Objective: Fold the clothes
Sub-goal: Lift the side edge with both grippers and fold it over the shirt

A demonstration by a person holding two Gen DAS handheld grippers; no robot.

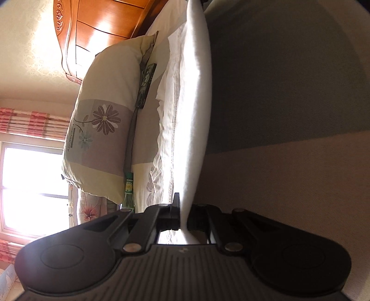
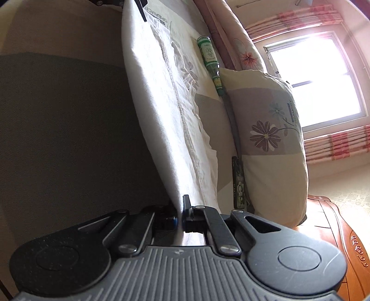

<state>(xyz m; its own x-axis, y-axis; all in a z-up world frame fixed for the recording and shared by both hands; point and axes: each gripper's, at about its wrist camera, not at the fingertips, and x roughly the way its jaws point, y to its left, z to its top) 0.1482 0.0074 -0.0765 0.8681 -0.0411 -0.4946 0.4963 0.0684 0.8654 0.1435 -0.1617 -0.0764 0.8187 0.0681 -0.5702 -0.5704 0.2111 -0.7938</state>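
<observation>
A white garment point(image 1: 196, 92) hangs stretched in a taut band above the bed, and both views are rolled onto their sides. My left gripper point(image 1: 181, 208) is shut on one end of it, the cloth pinched between the black fingers. My right gripper point(image 2: 181, 206) is shut on the other end of the same white garment point(image 2: 157, 104). In the right wrist view the cloth runs up to the top edge, where the tip of the left gripper point(image 2: 134, 4) shows. More of the garment, with stitched seams, lies crumpled on the bed beyond the band.
The bed's grey and beige sheet point(image 1: 277, 92) lies under the cloth. A flowered pillow point(image 1: 101, 139) point(image 2: 270, 143), a green bottle point(image 1: 129, 194) point(image 2: 210, 62) and a dark flat pack point(image 1: 145, 85) point(image 2: 239, 185) lie by the wooden headboard point(image 1: 97, 27). A bright window point(image 2: 312, 81) stands behind.
</observation>
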